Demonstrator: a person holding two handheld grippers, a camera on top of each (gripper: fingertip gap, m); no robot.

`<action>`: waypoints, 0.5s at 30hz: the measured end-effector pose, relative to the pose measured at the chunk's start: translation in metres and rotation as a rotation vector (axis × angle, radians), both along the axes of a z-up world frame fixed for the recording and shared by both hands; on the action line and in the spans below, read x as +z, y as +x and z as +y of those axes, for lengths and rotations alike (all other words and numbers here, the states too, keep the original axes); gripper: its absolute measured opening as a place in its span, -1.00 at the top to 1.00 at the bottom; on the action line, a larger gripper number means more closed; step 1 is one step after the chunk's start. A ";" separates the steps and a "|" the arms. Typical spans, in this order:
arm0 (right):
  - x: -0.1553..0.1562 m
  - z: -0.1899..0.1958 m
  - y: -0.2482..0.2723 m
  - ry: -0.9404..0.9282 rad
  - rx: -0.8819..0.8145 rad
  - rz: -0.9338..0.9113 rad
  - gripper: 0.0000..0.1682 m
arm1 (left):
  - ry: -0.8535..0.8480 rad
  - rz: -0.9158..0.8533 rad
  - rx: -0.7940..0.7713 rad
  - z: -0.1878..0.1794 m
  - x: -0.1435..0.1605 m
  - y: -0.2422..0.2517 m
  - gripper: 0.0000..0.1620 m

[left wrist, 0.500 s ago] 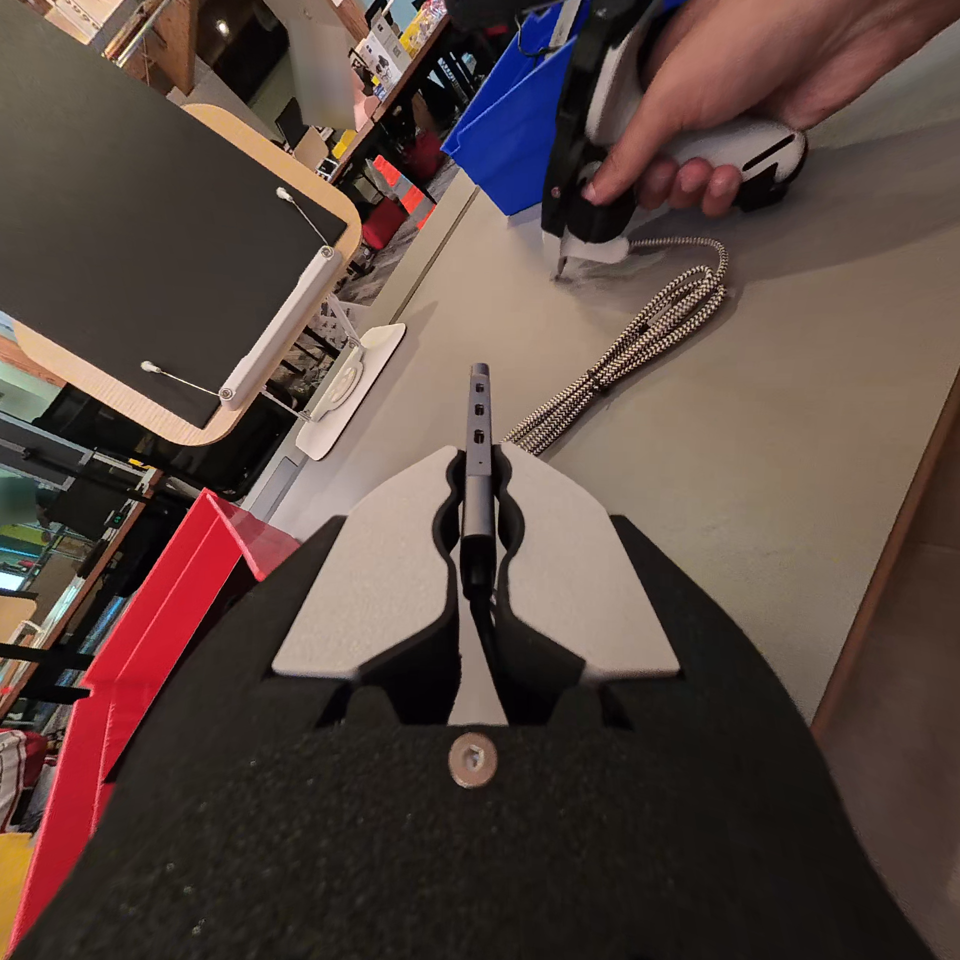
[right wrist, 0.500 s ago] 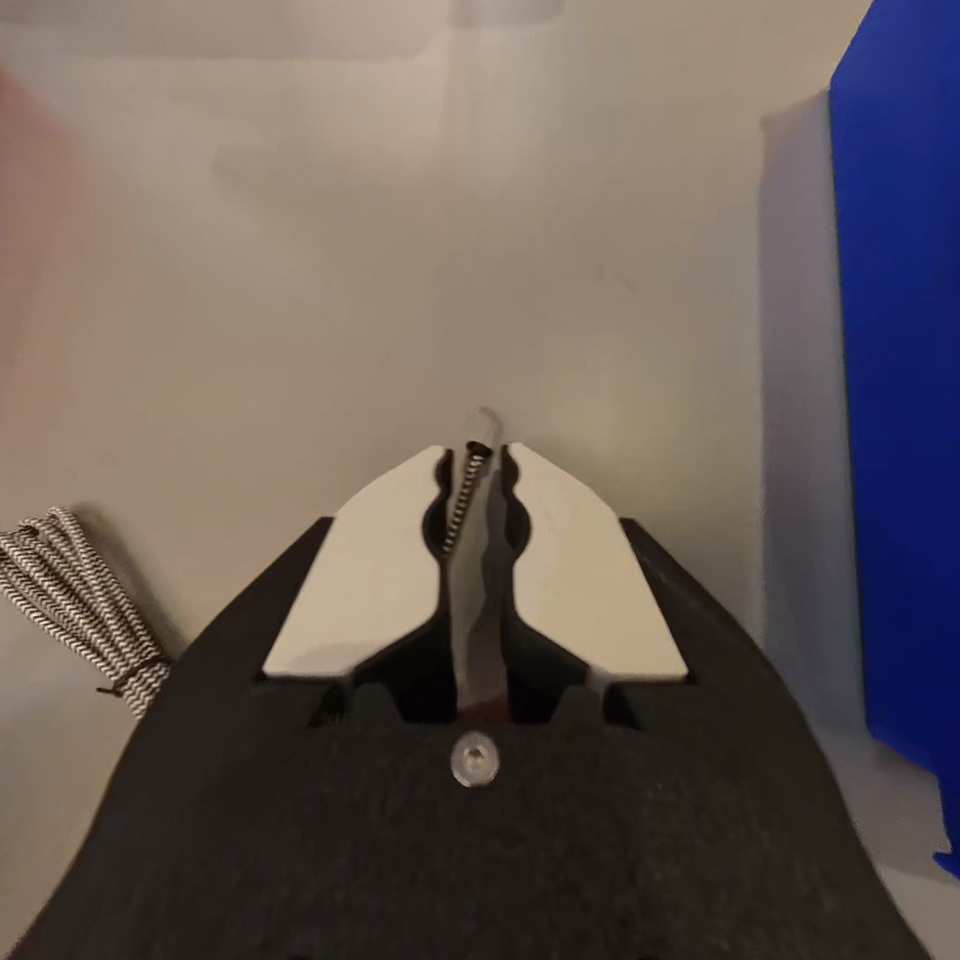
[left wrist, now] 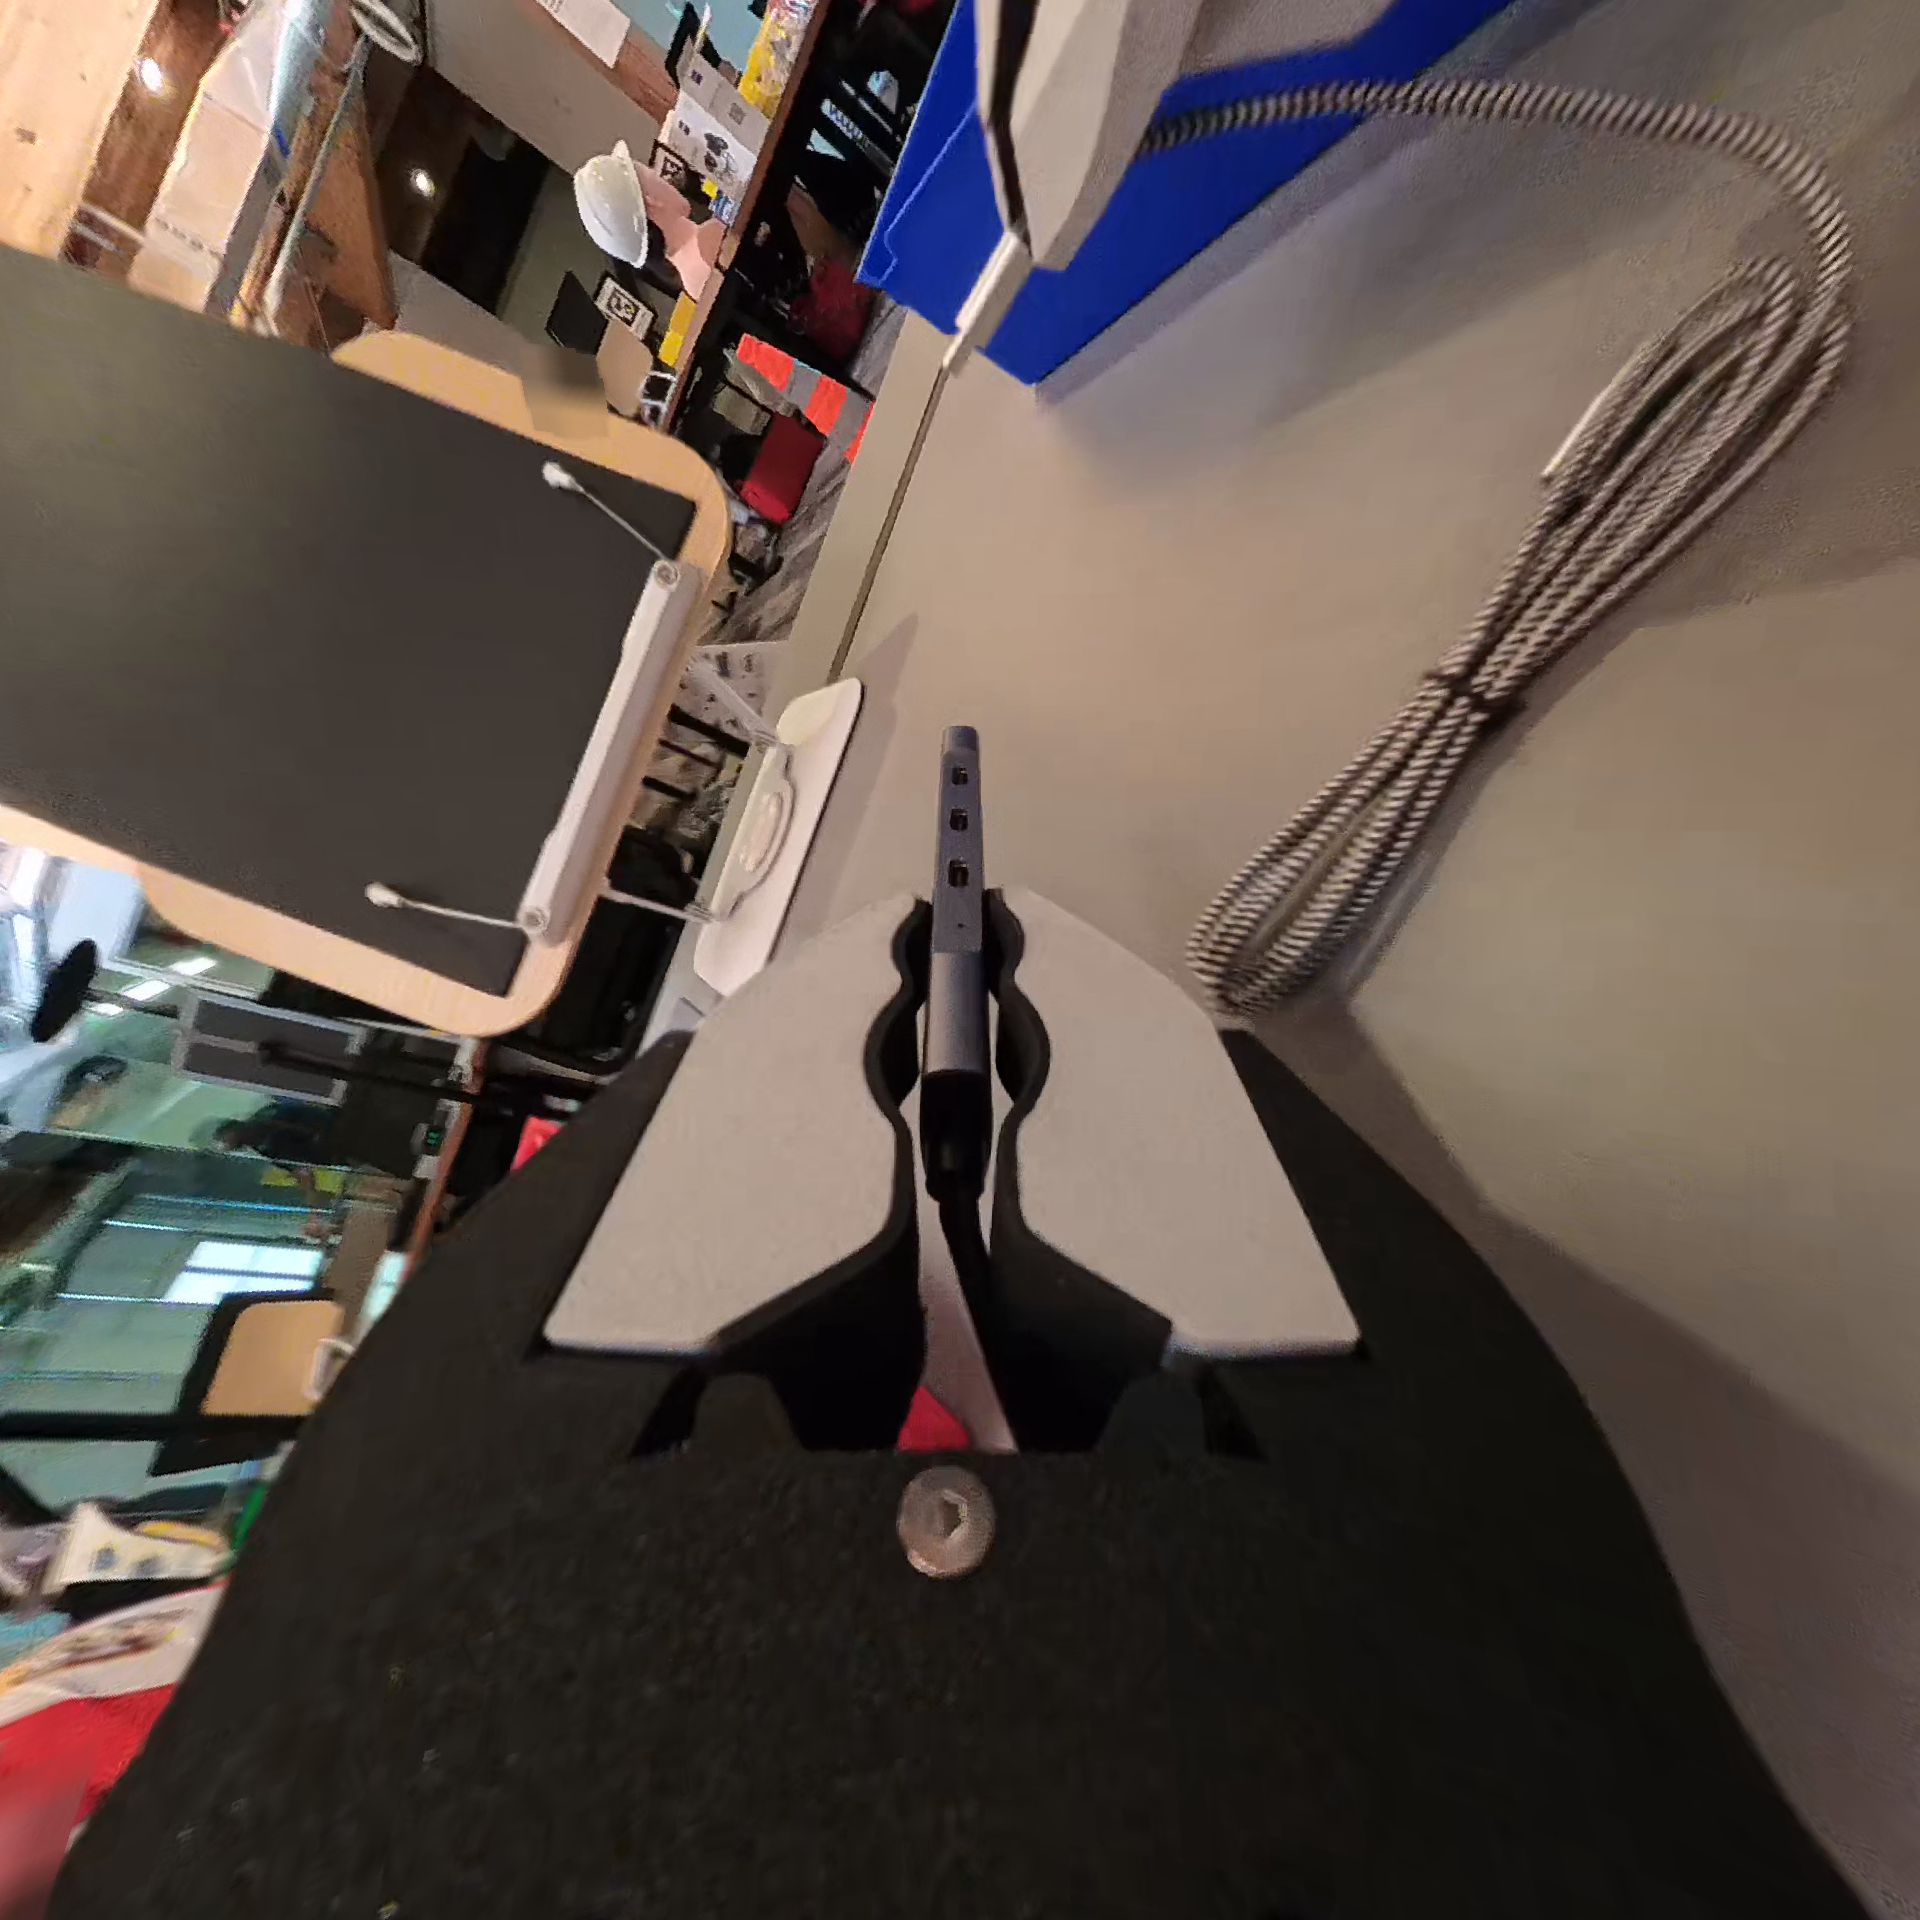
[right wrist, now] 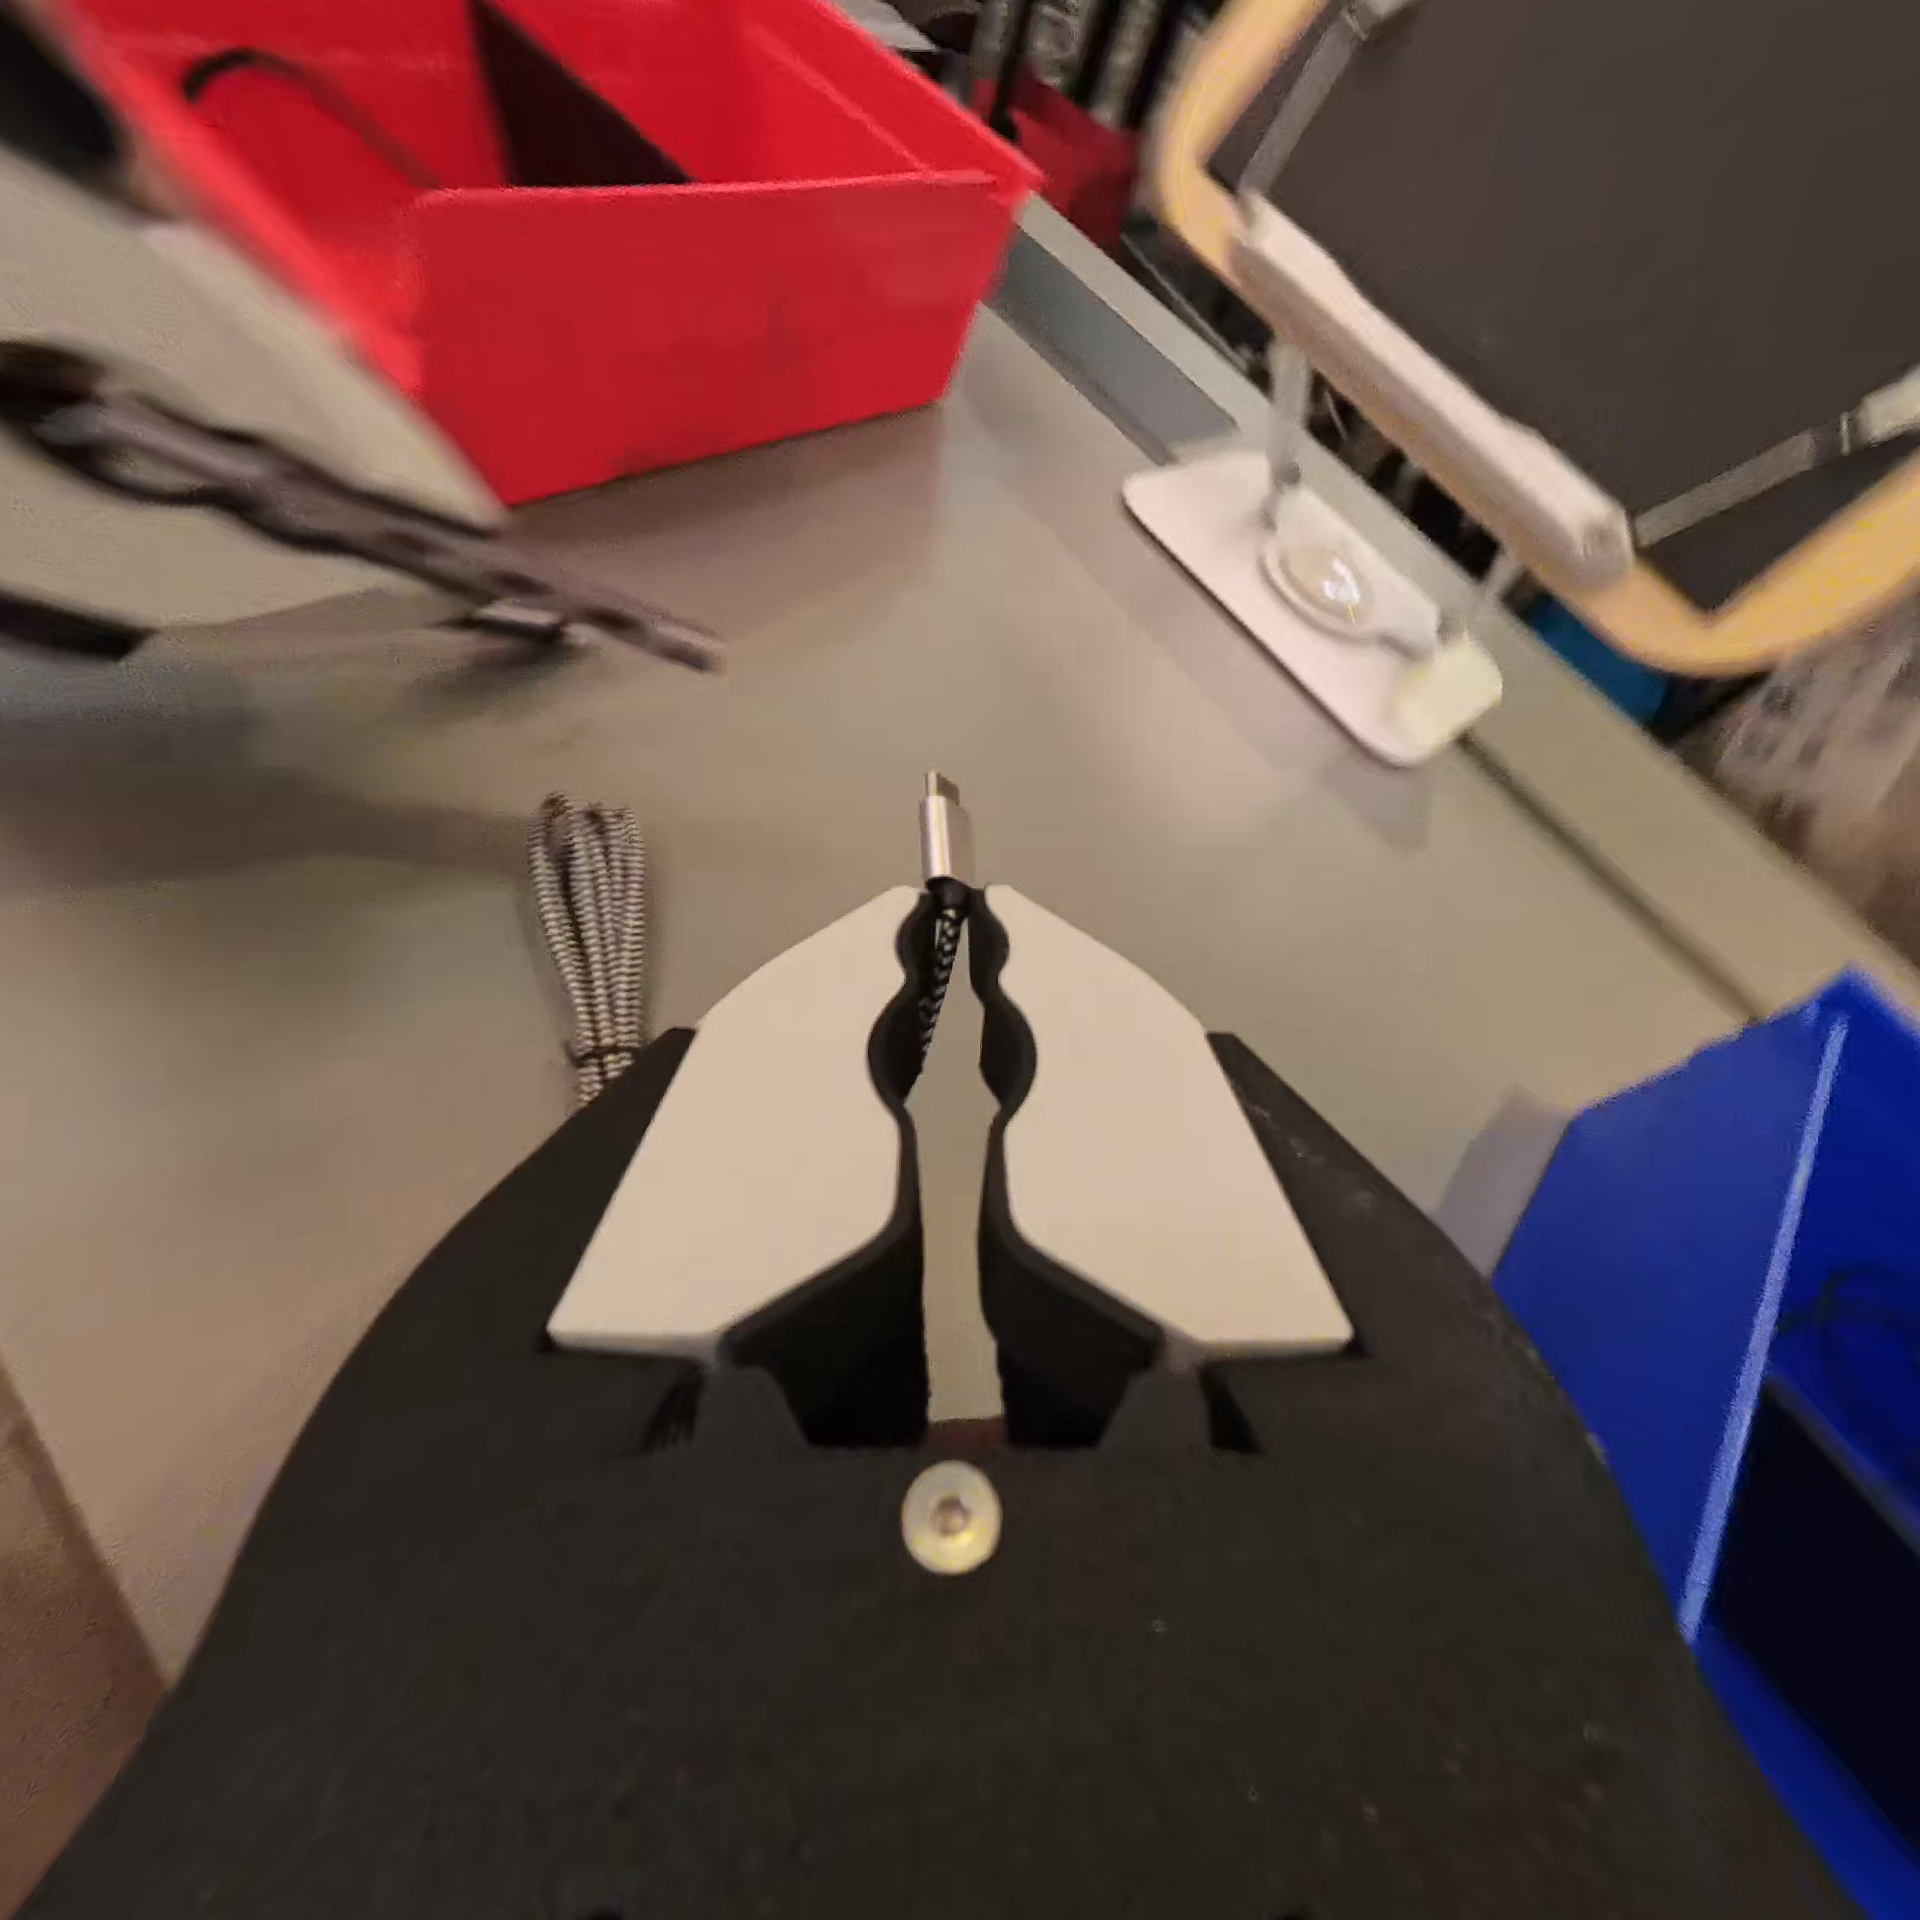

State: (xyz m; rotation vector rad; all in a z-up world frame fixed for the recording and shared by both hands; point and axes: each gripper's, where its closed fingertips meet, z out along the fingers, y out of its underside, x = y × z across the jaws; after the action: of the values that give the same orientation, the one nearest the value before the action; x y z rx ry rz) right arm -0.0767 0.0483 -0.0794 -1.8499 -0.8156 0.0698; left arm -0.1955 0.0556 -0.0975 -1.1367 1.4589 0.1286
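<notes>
Pinching: left gripper [left wrist: 958, 902] fingers clamp a grey multiport hub [left wrist: 958, 831]; right gripper [right wrist: 948, 889] fingers nip a braided cable [right wrist: 935, 982] behind its silver plug [right wrist: 940, 831]. Coiled remainder [right wrist: 592, 935] at nine o'clock on tabletop [right wrist: 1039, 623].

I'm pinching the braided cable [right wrist: 940, 961] in the right gripper [right wrist: 951, 899], silver plug [right wrist: 943, 831] sticking out. Red bin [right wrist: 665, 301] is sitting ahead-left, blue bin [right wrist: 1662, 1299] right.
</notes>
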 end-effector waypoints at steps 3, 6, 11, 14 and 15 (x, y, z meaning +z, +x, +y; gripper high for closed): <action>-0.001 -0.020 -0.031 0.069 0.096 -0.148 0.94 | 0.030 0.060 0.007 0.003 -0.001 0.013 0.89; -0.010 -0.031 -0.053 0.085 0.147 -0.207 0.93 | 0.039 0.050 -0.010 -0.002 -0.002 0.024 0.89; -0.012 -0.037 -0.070 0.093 0.171 -0.207 0.93 | 0.118 0.068 -0.034 -0.012 -0.002 0.033 0.89; -0.013 -0.036 -0.070 0.085 0.155 -0.232 0.93 | 0.135 0.070 -0.023 -0.012 -0.002 0.033 0.89; -0.013 -0.035 -0.070 0.085 0.149 -0.232 0.93 | 0.136 0.068 -0.024 -0.012 -0.002 0.033 0.89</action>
State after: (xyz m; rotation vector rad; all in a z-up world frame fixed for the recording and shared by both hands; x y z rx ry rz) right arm -0.1467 0.0133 -0.0923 -1.7349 -1.1002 -0.0858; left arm -0.1625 0.0433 -0.0995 -1.0123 1.5006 0.2482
